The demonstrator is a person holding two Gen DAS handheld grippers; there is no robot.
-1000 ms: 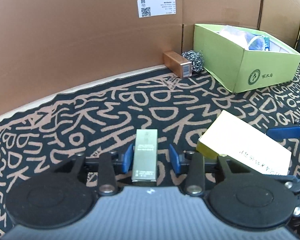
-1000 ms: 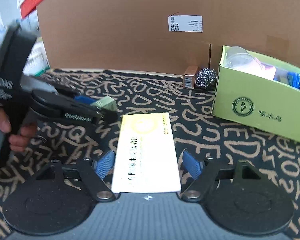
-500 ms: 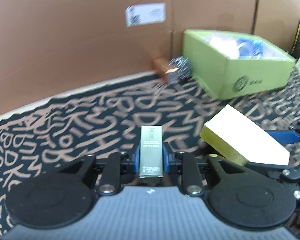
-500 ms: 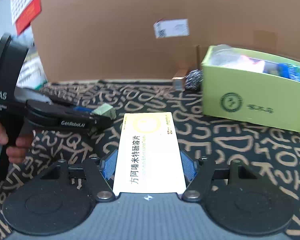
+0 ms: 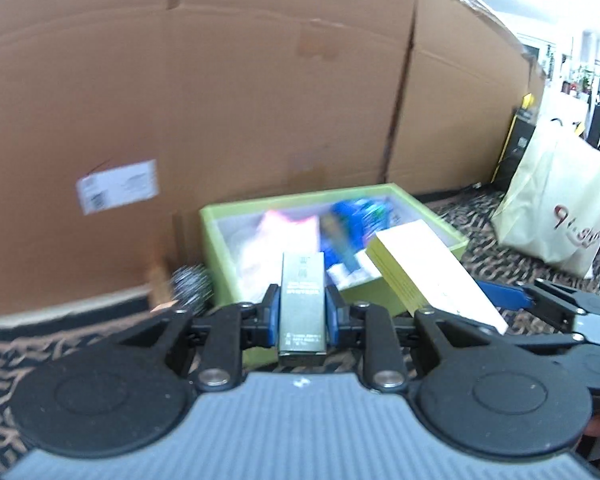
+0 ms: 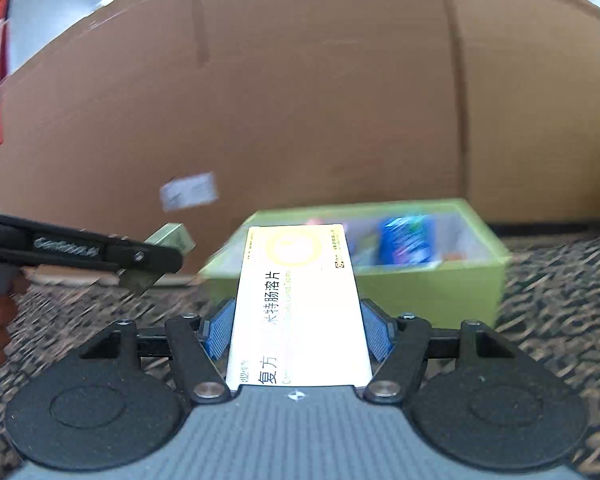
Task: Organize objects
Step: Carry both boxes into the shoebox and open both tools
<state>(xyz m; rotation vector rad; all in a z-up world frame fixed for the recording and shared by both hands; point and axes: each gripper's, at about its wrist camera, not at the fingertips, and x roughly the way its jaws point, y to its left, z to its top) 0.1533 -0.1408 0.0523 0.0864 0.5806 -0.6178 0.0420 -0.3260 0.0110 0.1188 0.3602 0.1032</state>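
Observation:
My left gripper [image 5: 302,314] is shut on a small grey-green box [image 5: 302,300] and holds it in the air before the open green box [image 5: 220,248]. My right gripper [image 6: 298,330] is shut on a flat white and yellow medicine box [image 6: 298,300], also lifted, in front of the green box [image 6: 432,284]. The medicine box also shows at the right of the left wrist view [image 5: 432,276]. The left gripper with its grey-green box [image 6: 168,240] shows at the left of the right wrist view. The green box holds several packets.
A steel scourer [image 5: 190,282] and a small brown box [image 5: 158,280] lie by the cardboard wall [image 5: 260,100], left of the green box. A white bag [image 5: 556,208] stands at the right. The patterned cloth [image 6: 560,280] covers the table.
Both grippers closed on their boxes, lifted them off the cloth and moved toward the green box, which is now nearer and seen from above its rim.

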